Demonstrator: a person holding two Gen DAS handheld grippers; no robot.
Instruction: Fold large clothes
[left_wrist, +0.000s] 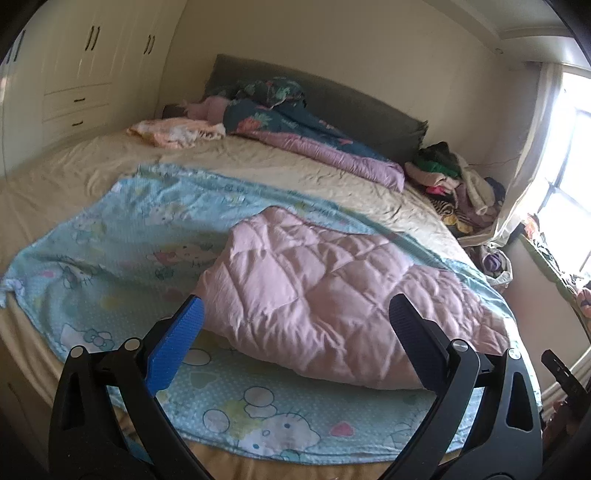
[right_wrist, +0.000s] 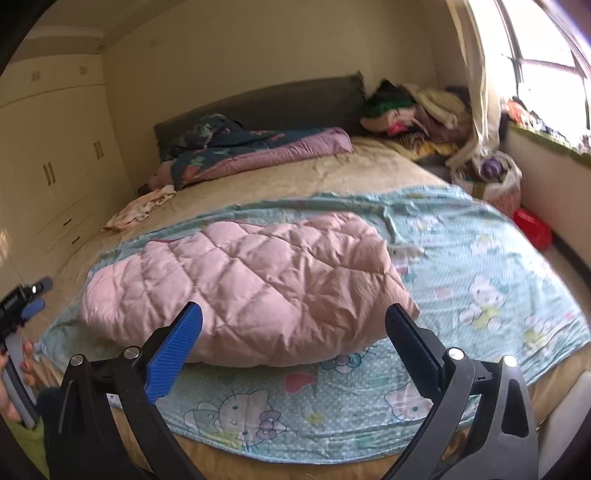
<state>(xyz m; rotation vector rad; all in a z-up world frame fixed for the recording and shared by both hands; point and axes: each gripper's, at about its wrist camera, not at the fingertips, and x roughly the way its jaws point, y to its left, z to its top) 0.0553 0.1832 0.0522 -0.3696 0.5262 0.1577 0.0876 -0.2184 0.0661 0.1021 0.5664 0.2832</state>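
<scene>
Pink quilted jacket (right_wrist: 251, 284) lies bunched on the blue sheet (right_wrist: 480, 258).

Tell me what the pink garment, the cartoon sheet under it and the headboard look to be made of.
Pink garment: a puffy quilted shell with a slight sheen and diamond stitching, likely a padded synthetic. Cartoon sheet: thin, matte, wrinkled printed fabric, probably cotton or a blend. Headboard: dark grey, matte, soft-edged, seemingly upholstered in cloth.

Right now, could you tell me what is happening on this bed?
A person holds a two-finger gripper in each hand, facing a pink quilted jacket that lies bunched on a light blue cartoon-print sheet spread over the bed. The left gripper and right gripper are both open and hold nothing, poised just short of the jacket's near edge. Whether it is already folded is unclear.
</scene>
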